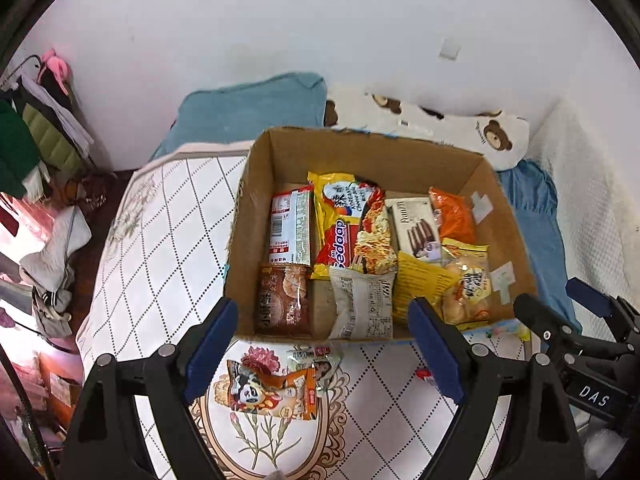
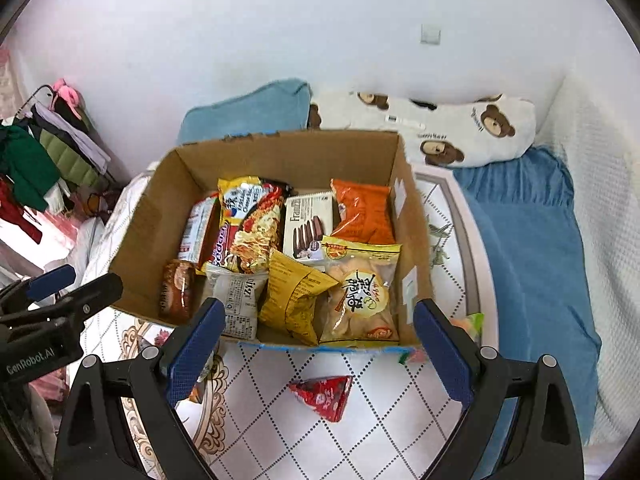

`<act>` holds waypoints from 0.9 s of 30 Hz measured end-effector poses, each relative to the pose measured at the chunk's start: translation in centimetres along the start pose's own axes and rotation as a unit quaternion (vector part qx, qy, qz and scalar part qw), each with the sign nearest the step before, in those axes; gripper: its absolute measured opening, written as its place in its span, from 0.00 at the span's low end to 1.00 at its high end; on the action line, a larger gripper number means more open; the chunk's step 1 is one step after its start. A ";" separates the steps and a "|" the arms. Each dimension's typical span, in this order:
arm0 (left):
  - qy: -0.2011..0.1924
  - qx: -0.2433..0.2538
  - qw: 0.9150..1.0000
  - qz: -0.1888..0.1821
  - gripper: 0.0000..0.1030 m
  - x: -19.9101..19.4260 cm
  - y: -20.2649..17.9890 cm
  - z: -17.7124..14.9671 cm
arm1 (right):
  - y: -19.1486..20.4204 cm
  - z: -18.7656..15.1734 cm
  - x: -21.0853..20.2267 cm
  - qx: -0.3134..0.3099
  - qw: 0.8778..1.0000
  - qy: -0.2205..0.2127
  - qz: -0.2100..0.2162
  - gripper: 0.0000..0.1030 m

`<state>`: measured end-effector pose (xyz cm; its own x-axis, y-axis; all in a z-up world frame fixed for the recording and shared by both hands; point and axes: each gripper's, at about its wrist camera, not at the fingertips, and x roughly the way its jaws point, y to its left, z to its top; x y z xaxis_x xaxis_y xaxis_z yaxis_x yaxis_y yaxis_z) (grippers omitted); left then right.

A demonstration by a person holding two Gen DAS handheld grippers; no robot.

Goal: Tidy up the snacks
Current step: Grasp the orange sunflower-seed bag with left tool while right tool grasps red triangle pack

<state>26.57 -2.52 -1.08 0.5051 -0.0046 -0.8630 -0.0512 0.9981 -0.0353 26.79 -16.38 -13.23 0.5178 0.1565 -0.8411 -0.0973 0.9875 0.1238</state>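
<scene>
Left wrist: both hand-held grippers point(image 1: 324, 344) point(image 2: 316, 344) apart, empty, near cardboard box point(image 1: 508, 216) front edge.

A lived-in bedroom at home: a bed with a blue sheet point(image 2: 532, 240) and a bear-print pillow point(image 2: 460, 128) lies against a white wall point(image 2: 280, 40). A rack crowded with hanging clothes point(image 1: 36, 136) stands at the left
</scene>
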 end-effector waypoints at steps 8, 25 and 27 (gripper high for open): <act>-0.040 -0.006 0.999 -0.010 0.84 -3.7 0.1 -2.2 | -0.5 -2.8 -4.7 0.025 0.999 -0.027 0.028 0.94; 0.096 -0.001 0.993 0.064 0.84 7.6 10.2 -11.3 | 3.3 -11.9 4.6 0.087 0.988 0.083 0.096 0.49; 0.103 0.050 0.992 0.059 0.84 9.1 8.9 -11.3 | 3.2 -12.3 5.3 0.089 0.989 0.086 0.086 0.48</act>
<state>20.99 5.58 -14.89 0.3132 0.1106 -0.9432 -0.0090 0.9935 0.1135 18.74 -12.57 -23.78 0.3531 0.3326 -0.8745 -0.0132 0.9363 0.3508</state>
